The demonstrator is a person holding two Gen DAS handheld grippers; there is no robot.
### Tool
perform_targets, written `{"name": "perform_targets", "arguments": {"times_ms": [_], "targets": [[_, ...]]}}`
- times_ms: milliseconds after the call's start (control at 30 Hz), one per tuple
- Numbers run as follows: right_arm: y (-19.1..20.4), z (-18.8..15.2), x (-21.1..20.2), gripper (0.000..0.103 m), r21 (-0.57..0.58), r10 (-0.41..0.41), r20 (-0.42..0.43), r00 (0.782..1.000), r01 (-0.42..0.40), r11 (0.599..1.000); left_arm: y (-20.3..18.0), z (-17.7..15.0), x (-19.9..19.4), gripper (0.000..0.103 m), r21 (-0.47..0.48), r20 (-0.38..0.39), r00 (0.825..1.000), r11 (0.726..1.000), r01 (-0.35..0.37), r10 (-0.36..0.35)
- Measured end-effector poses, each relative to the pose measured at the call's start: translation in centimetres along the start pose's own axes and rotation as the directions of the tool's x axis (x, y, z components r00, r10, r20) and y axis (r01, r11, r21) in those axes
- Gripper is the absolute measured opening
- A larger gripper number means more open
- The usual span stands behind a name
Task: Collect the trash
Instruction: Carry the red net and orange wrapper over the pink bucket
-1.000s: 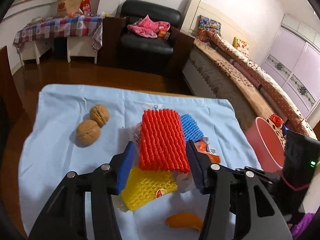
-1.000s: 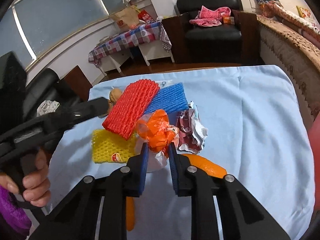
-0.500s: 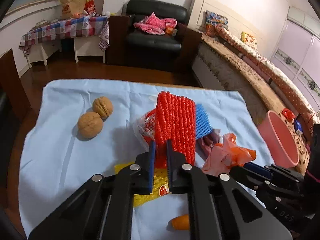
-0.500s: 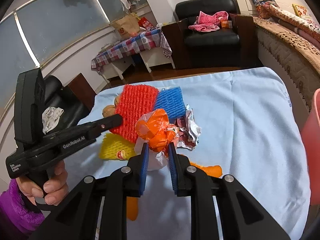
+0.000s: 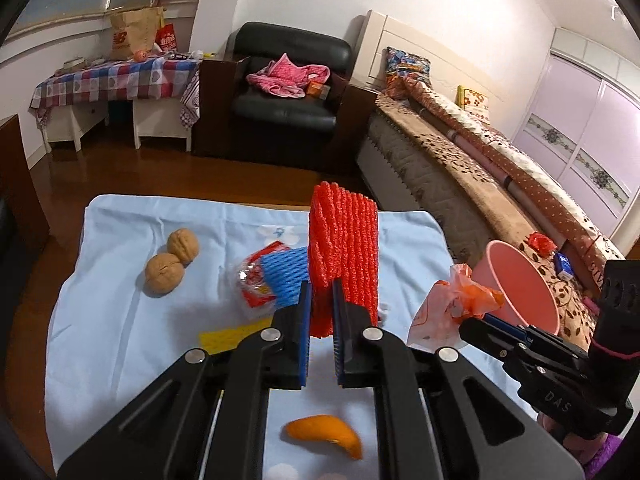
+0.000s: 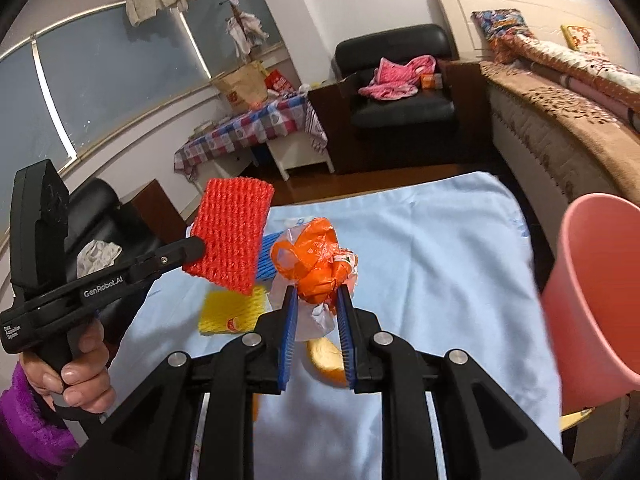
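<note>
My left gripper (image 5: pixel 321 300) is shut on a red foam fruit net (image 5: pixel 344 252) and holds it upright above the blue cloth; the net also shows in the right wrist view (image 6: pixel 232 234). My right gripper (image 6: pixel 317 304) is shut on a crumpled orange and white plastic bag (image 6: pixel 314 260), lifted off the table; the bag also shows in the left wrist view (image 5: pixel 452 300). A pink bin (image 6: pixel 596 292) stands at the table's right edge, also in the left wrist view (image 5: pixel 516 280). A blue net (image 5: pixel 284 276), a red wrapper (image 5: pixel 256 280), a yellow net (image 6: pixel 232 312) and orange peel (image 5: pixel 324 434) lie on the cloth.
Two walnuts (image 5: pixel 172 260) lie on the left of the blue cloth (image 5: pixel 120 320). A bed (image 5: pixel 480 168) runs along the right behind the bin. A black armchair (image 5: pixel 288 92) and a checked side table (image 5: pixel 116 80) stand across the wooden floor.
My left gripper closed on the red net and lifted it upright off the pile. My right gripper raised the orange bag and moved it right, toward the pink bin.
</note>
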State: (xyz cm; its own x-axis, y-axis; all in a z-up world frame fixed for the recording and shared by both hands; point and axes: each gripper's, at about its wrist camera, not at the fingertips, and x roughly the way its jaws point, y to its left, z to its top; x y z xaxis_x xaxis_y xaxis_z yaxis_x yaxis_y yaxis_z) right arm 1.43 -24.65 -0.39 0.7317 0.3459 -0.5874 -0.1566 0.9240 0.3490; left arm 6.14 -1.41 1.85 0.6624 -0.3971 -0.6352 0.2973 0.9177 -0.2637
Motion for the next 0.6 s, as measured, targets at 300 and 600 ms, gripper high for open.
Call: {"name": "perform_targets", "arguments": {"times_ms": [300, 600], "targets": [[-3.5, -0.2, -3.6, 0.019, 0.060, -0.083, 0.073, 0.994, 0.079, 0.995, -4.1, 0.4, 0.2, 0.009, 0.050, 0.005, 0.999, 0.998, 0.047, -0.047], [-8.0, 0.0, -6.7, 0.019, 0.138, -0.164, 0.136, 0.977, 0.146, 0.980, -8.2, 0.6, 1.8, 0.009, 0.095, -0.019, 0.996, 0.992, 0.089, -0.087]]}}
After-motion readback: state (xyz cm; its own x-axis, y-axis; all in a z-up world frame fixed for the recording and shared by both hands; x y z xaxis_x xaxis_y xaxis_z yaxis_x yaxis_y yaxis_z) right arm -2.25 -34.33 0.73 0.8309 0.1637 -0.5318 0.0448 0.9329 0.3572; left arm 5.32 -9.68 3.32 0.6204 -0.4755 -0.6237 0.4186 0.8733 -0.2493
